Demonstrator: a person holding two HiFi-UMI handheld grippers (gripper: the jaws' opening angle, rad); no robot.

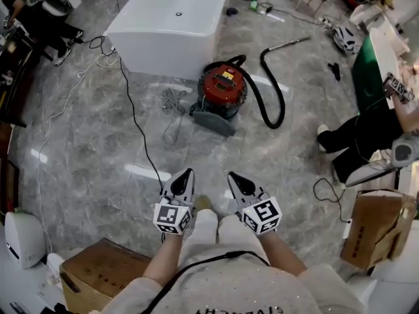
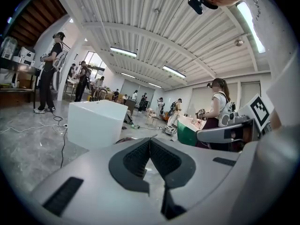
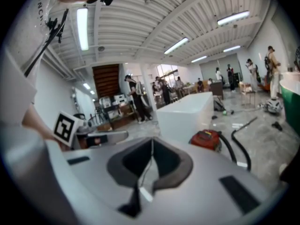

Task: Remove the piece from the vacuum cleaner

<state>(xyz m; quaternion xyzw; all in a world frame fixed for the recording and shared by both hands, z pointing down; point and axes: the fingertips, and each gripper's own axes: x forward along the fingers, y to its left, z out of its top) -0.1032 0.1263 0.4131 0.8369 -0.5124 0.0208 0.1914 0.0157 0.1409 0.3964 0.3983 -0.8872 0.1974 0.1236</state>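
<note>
1. the vacuum cleaner (image 1: 222, 90) is a red canister on a grey base. it stands on the floor (image 1: 98, 169), well ahead of both grippers and out of reach for now.
2. a black hose (image 1: 275, 90) leaves the vacuum cleaner's top and loops out to its right. it ends in a thin metal tube (image 1: 288, 43) lying beyond the vacuum cleaner. a long white block (image 1: 173, 25) stands just behind the vacuum cleaner.
3. the left gripper (image 1: 190, 171) has its jaws pressed together with nothing between them. the right gripper (image 1: 230, 174) is the same, closed and empty. both point toward the vacuum cleaner, side by side, on its near side.
4. the piece to remove is probably the hose, though the frames don't settle it.
5. handling, as a judgement: the hose looks ribbed, light and floppy, so gripping it mid-loop would only bend it. the stiffer cuff where it enters the vacuum cleaner is the better hold.
6. the canister looks heavier and may roll or tip when pulled, so one gripper should brace the red body. the plastic looks smooth and could slip.
</note>
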